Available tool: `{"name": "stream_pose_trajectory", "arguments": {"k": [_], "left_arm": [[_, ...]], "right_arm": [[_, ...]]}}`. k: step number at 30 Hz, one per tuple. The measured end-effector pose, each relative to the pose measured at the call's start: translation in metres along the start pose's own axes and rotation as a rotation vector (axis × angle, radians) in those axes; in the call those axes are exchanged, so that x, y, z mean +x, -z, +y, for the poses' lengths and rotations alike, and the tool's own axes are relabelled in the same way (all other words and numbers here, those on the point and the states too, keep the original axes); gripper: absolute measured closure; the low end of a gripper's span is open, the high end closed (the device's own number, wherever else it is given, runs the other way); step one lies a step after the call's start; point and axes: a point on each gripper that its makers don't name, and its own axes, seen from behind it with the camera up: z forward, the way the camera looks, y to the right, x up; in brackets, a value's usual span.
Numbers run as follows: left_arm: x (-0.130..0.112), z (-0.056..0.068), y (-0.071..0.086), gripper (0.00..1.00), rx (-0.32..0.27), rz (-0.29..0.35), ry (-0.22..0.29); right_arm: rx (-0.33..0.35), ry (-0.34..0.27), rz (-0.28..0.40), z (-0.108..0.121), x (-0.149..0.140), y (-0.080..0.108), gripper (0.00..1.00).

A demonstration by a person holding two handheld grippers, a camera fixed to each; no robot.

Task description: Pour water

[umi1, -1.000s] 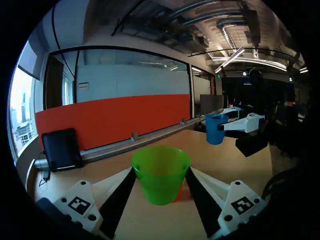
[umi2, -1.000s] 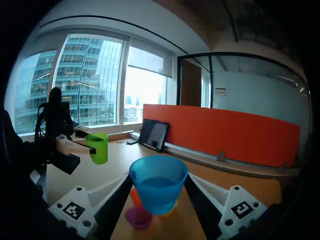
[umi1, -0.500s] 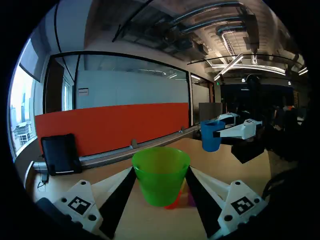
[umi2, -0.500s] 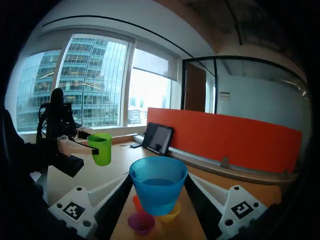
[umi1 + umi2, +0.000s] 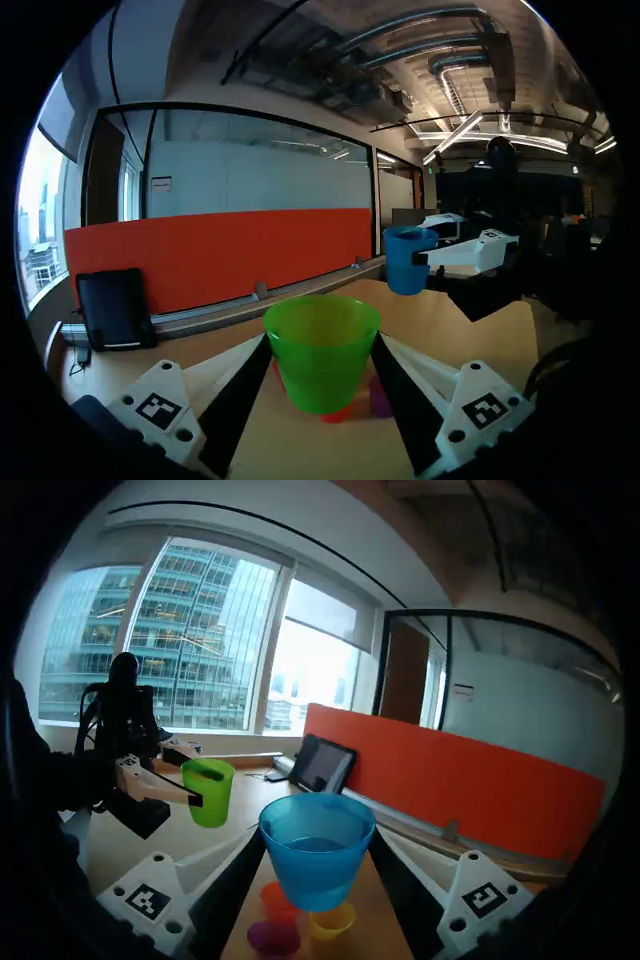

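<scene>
In the left gripper view my left gripper (image 5: 322, 364) is shut on an upright green cup (image 5: 322, 352), held above the wooden table (image 5: 480, 320). Farther off to the right, the blue cup (image 5: 406, 260) hangs in the other gripper. In the right gripper view my right gripper (image 5: 317, 856) is shut on the blue cup (image 5: 317, 860), upright, with water inside. To its left the green cup (image 5: 207, 790) is held in the left gripper (image 5: 192, 794), at about the same height. The two cups are apart.
Small orange (image 5: 278, 899), purple (image 5: 274, 939) and yellow (image 5: 332, 921) cups sit on the table (image 5: 384, 928) below the blue cup. A dark tablet (image 5: 116, 308) leans against the orange divider (image 5: 224, 252) at the table's far edge. Large windows (image 5: 176, 656) lie behind the left gripper.
Both cups have been lifted a little higher and brought closer together; the blue cup has shifted left in the left gripper view, the green cup right in the right gripper view.
</scene>
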Motion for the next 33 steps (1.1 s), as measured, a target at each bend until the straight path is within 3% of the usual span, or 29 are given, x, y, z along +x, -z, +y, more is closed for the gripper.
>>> {"name": "stream_pose_trajectory", "arguments": {"k": [18, 33], "left_arm": [[-0.004, 0.009, -0.002, 0.15, -0.015, -0.001, 0.002], [-0.005, 0.017, -0.008, 0.15, -0.04, 0.0, -0.001]], "right_arm": [[0.024, 0.271, 0.047, 0.001, 0.052, -0.028, 0.09], [0.014, 0.454, 0.068, 0.007, 0.081, -0.045, 0.1]]}}
